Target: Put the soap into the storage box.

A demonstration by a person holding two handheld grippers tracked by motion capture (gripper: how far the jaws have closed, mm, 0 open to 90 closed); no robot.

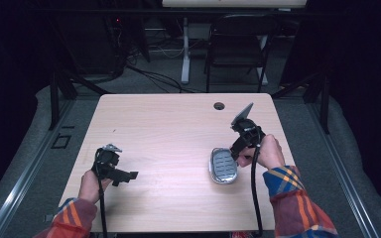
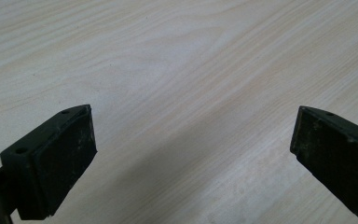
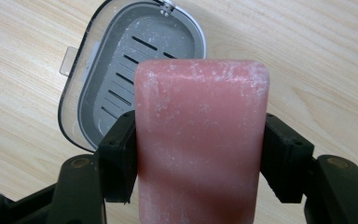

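A pink bar of soap [image 3: 200,140], dusted with white, is clamped upright between the jaws of my right gripper [image 3: 200,154], which is shut on it. Just beyond and below it an open soap dish [image 3: 121,79] lies on the wood, with a grey slotted tray and a clear rim. From above, the dish [image 1: 223,166] sits right of the table's centre and my right gripper [image 1: 238,150] hovers at its right edge, tilted down toward it. My left gripper [image 1: 129,176] rests low near the front left; its jaws stand wide apart over bare wood [image 2: 193,140].
The light wooden table [image 1: 168,129] has a small round cable hole [image 1: 219,106] near its far edge. Behind the table stand a black folding chair [image 1: 238,44] and a white desk leg [image 1: 185,49] among floor cables. Dark curtains close both sides.
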